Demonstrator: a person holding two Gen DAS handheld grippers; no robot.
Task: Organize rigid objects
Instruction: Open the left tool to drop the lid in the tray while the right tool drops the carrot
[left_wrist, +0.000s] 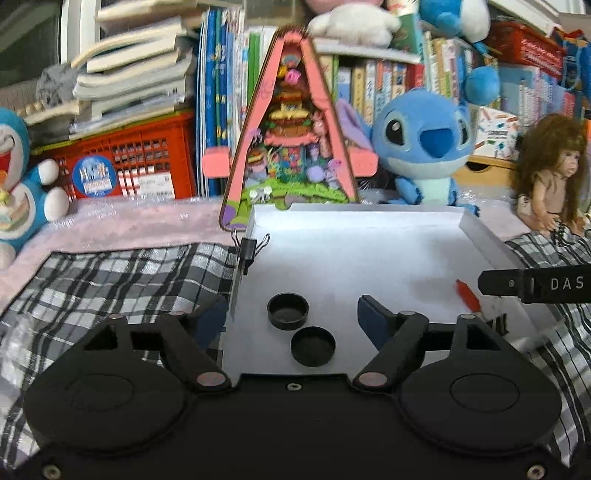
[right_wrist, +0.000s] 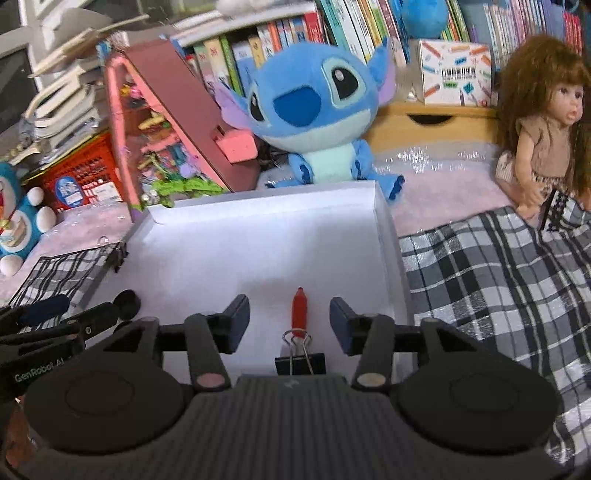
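A shallow white tray (left_wrist: 369, 236) lies on a plaid cloth. Two black round caps (left_wrist: 287, 311) (left_wrist: 313, 345) lie in its near left part. A red crayon-shaped piece (left_wrist: 468, 294) lies near its right side; it also shows in the right wrist view (right_wrist: 299, 307). My left gripper (left_wrist: 291, 317) is open and empty, its fingers either side of the caps, the left finger outside the tray wall. My right gripper (right_wrist: 290, 320) is open and empty, with the red piece between its fingers. One cap (right_wrist: 127, 303) shows at the left in the right wrist view.
Black binder clips grip the tray's left rim (left_wrist: 249, 248) and near rim (right_wrist: 300, 360). A Stitch plush (left_wrist: 424, 147), a pink triangular toy house (left_wrist: 291, 129), a doll (right_wrist: 543, 125), a Doraemon plush (left_wrist: 18, 173), a red crate and books stand behind.
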